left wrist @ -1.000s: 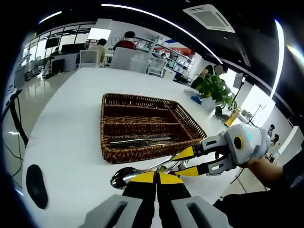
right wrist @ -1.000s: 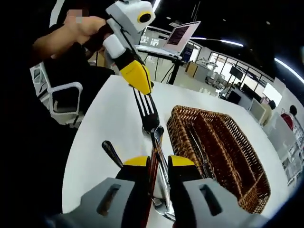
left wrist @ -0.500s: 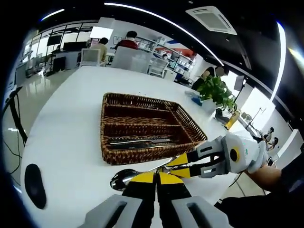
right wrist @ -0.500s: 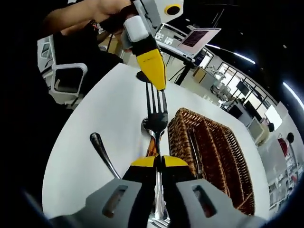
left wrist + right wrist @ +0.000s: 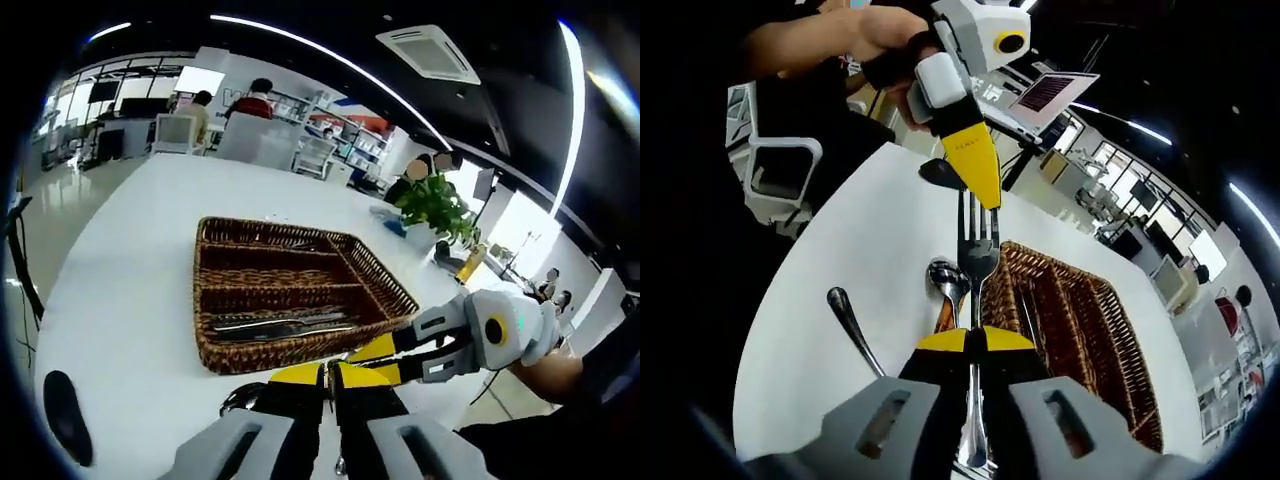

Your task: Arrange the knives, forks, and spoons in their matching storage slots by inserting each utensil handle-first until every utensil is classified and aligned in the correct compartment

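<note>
In the right gripper view the right gripper (image 5: 974,340) had its yellow-tipped jaws pressed together on the shaft of a fork (image 5: 978,262), which stood up out of them with its tines pointing away. The left gripper (image 5: 980,175) came down from the top of that view, held in a person's hand (image 5: 872,30), and its closed yellow tip met the ends of the fork's tines, so the fork was pinched at both ends and lifted off the white table (image 5: 840,250). In the left gripper view the left gripper (image 5: 330,373) showed its jaws squeezed tight with only a sliver of metal between the tips, and the right gripper (image 5: 385,358) reached in from the right edge, its jaws closed just beside them. Under the fork, on the table near the short end of the wicker tray (image 5: 1080,340), lay a spoon (image 5: 949,281) with its bowl up, and a second utensil handle (image 5: 852,326) lay off to the left, apart from it, nearer the table's edge. The wicker tray (image 5: 290,290) sat on the middle of the table, divided into long slots; the slot nearest the grippers held a few knives (image 5: 285,324), lying flat along it. A dark oval object (image 5: 58,425) lay by the table's near left edge. A potted plant (image 5: 432,200) stood towards the far right edge, and a laptop (image 5: 1040,95) stood open on a separate desk beyond the table.
</note>
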{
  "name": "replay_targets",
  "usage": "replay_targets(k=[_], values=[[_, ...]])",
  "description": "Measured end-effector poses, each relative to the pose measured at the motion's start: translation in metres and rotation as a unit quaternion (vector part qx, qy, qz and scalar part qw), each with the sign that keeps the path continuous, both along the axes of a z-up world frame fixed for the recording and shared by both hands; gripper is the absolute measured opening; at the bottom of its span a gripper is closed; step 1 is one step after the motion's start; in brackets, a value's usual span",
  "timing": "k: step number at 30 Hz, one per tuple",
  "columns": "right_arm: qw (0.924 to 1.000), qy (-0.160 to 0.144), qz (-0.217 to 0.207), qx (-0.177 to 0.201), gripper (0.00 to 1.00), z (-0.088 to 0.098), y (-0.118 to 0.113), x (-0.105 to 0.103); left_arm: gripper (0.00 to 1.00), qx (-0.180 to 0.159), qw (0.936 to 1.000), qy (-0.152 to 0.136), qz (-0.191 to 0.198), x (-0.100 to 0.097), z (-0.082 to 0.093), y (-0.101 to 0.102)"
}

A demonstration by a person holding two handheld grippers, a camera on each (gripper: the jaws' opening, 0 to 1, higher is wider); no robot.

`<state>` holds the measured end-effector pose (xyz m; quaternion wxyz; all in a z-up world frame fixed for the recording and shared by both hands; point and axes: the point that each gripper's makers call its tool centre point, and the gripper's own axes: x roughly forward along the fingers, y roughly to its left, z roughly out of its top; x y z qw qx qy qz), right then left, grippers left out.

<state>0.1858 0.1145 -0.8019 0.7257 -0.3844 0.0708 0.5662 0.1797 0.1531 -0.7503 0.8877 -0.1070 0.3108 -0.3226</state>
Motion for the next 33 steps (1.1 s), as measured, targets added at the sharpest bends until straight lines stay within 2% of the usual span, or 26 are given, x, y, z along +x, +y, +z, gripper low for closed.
replay_targets(k=[4,8,10,14,19,21,28,33], values=[[1.0000,-0.004,-0.004,0.004,0.00,0.008,0.000,-0.001,0.07,0.015,0.9992,-0.028,-0.023,0.002,0.005,-0.007],[0.9999,-0.008,-0.012,0.002,0.00,0.015,-0.005,0.001,0.15,0.027,0.9972,-0.057,-0.041,0.004,0.011,-0.010],[0.9998,-0.009,-0.017,0.001,0.00,0.019,-0.007,0.002,0.22,0.042,0.9930,-0.092,-0.061,0.006,0.017,-0.012],[0.9995,-0.007,-0.030,0.009,0.00,0.031,-0.010,0.005,0.40,0.057,0.9860,-0.137,-0.075,0.006,0.027,-0.014],[0.9991,-0.012,-0.041,0.001,0.00,0.043,-0.014,0.008,0.65,0.071,0.9782,-0.175,-0.085,0.006,0.035,-0.015],[0.9989,-0.015,-0.044,-0.002,0.00,0.047,-0.016,0.009,0.70,0.079,0.9751,-0.187,-0.089,0.005,0.036,-0.014],[0.9990,-0.008,-0.043,0.002,0.00,0.067,-0.017,0.012,0.81,0.090,0.9721,-0.197,-0.090,0.003,0.035,-0.011],[0.9992,-0.001,-0.038,0.009,0.00,0.080,-0.018,0.027,0.96,0.098,0.9665,-0.214,-0.102,0.000,0.032,-0.013]])
